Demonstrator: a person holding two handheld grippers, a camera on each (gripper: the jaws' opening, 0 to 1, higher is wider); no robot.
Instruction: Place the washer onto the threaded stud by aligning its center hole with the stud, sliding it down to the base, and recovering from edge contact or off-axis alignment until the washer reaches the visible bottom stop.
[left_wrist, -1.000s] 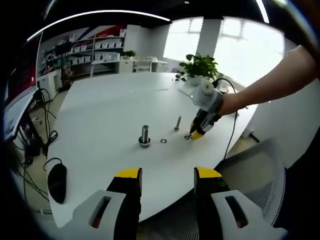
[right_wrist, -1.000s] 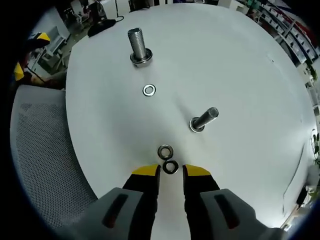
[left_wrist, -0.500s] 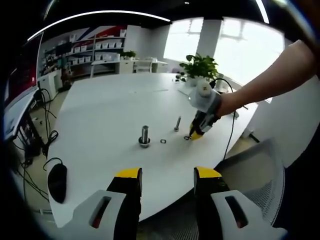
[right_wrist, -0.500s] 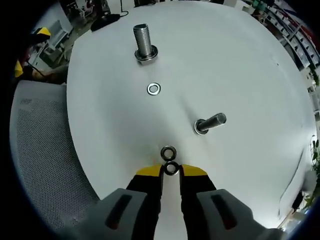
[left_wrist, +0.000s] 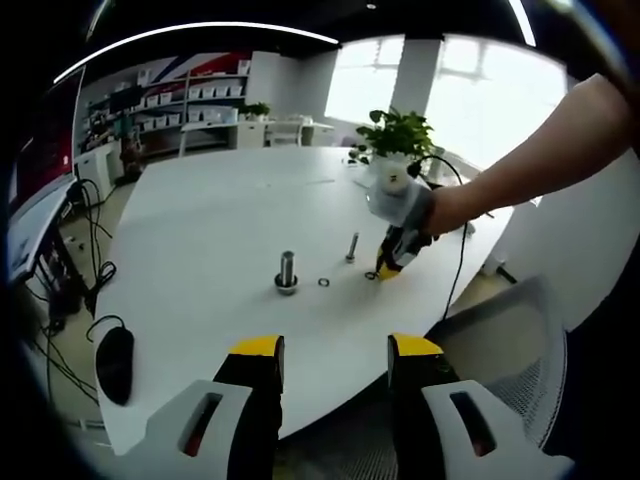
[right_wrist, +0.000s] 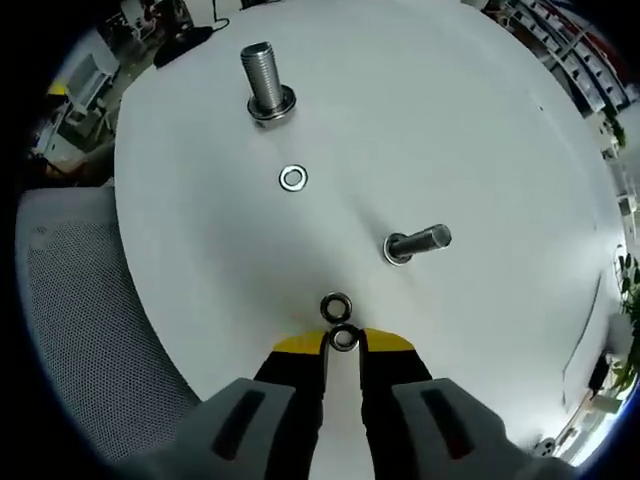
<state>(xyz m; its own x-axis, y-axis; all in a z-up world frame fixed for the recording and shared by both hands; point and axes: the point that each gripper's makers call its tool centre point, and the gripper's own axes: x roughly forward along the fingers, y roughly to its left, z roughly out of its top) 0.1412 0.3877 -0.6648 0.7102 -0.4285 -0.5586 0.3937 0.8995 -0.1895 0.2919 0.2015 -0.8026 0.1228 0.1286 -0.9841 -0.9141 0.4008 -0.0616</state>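
1. The white table (right_wrist: 480, 110) carries all the small parts; the left gripper (left_wrist: 328, 352) hangs off its near edge with its jaws wide apart and nothing between them.
2. Two threaded studs stand on the table: a thick stud (right_wrist: 262, 80) far from the right gripper (right_wrist: 343, 343), and a thin stud (right_wrist: 418, 241) nearer to it.
3. I count three washers. One loose washer (right_wrist: 292, 179) lies flat between the studs, a second washer (right_wrist: 335, 306) lies just before the jaws, and the held washer (right_wrist: 344, 339) sits between the yellow fingertips (right_wrist: 298, 345).
4. The right gripper's jaws are narrow and seem to pinch this washer by its outer rim, low over the table.
5. I judge that the washer is light, stiff metal, thin and slippery. It is best held by two opposite edge points, with the center hole left free.
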